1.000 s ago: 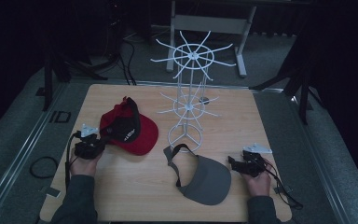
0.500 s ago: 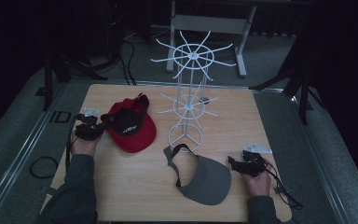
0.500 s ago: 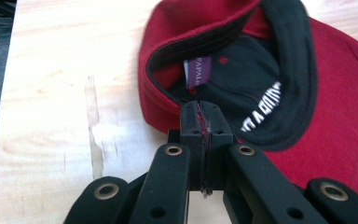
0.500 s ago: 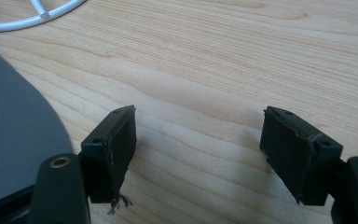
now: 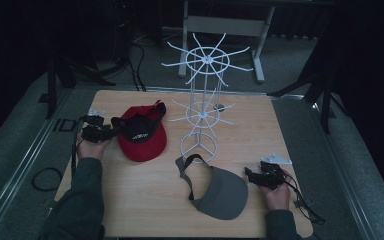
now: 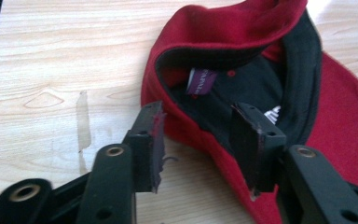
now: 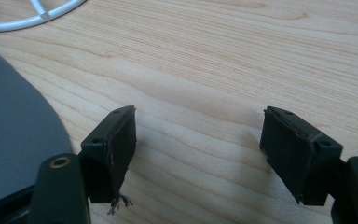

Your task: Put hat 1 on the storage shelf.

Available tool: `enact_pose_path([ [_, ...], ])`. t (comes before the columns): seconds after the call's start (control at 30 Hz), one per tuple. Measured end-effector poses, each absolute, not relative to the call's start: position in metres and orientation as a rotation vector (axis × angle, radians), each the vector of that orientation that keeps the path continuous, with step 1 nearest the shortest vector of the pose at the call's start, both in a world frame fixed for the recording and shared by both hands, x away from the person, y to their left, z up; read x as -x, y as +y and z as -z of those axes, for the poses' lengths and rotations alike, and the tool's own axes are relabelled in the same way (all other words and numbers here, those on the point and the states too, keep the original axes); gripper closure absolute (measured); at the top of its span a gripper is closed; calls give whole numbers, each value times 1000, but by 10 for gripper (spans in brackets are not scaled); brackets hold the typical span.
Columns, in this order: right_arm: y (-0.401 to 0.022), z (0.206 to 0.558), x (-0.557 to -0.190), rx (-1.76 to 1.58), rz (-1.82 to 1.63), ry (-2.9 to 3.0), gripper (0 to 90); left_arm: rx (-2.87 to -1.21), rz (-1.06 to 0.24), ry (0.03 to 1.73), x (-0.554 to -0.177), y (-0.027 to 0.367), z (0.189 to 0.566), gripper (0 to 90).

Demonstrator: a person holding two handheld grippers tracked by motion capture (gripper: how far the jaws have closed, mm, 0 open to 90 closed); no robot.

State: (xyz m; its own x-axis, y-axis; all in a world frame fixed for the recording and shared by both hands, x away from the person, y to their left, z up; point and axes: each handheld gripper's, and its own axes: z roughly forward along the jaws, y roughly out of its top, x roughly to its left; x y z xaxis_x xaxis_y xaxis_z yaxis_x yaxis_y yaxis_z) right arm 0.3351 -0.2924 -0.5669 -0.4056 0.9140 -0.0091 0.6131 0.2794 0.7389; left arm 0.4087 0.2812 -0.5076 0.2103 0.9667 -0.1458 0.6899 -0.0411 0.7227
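Observation:
A red cap (image 5: 142,137) with a black lining lies on the left part of the wooden table (image 5: 130,200). My left gripper (image 5: 112,131) is at the cap's left edge. Its jaws have just been opening, and in the left gripper view the left gripper (image 6: 203,140) stands open with the cap's (image 6: 242,56) red rim lying loose between the pads. A grey visor (image 5: 222,192) lies at the front middle. To the right of the visor, my right gripper (image 5: 251,175) is open. In the right gripper view the right gripper (image 7: 198,140) has bare wood between its jaws and the visor (image 7: 14,121) to its left.
A white wire display rack (image 5: 202,100) with spoked hooks stands upright in the middle of the table, its base ring (image 7: 37,14) just beyond the visor. Cables trail off the table at both sides. Dark floor and stand legs surround the table.
My left hand has moved toward the far side of the table, turning the red cap with it, and its jaws have let go of the cap's rim. The right hand has stayed still.

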Motion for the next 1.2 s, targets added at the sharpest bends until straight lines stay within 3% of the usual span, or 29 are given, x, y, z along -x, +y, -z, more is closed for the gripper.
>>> enact_pose_path([
  [0.23,-292,567,-335,-1373,-929,2120,268,-1813,-423,1559,-409,271,513,504],
  [0.63,-292,567,-335,-1371,-929,2121,265,-1827,-246,1519,-370,251,543,435],
  [0.97,-292,567,-335,-1371,-929,2122,265,-1840,-173,1504,-367,235,554,440],
  [1.2,-292,567,-335,-1370,-929,2123,262,-1833,-125,1496,-369,232,559,510],
])
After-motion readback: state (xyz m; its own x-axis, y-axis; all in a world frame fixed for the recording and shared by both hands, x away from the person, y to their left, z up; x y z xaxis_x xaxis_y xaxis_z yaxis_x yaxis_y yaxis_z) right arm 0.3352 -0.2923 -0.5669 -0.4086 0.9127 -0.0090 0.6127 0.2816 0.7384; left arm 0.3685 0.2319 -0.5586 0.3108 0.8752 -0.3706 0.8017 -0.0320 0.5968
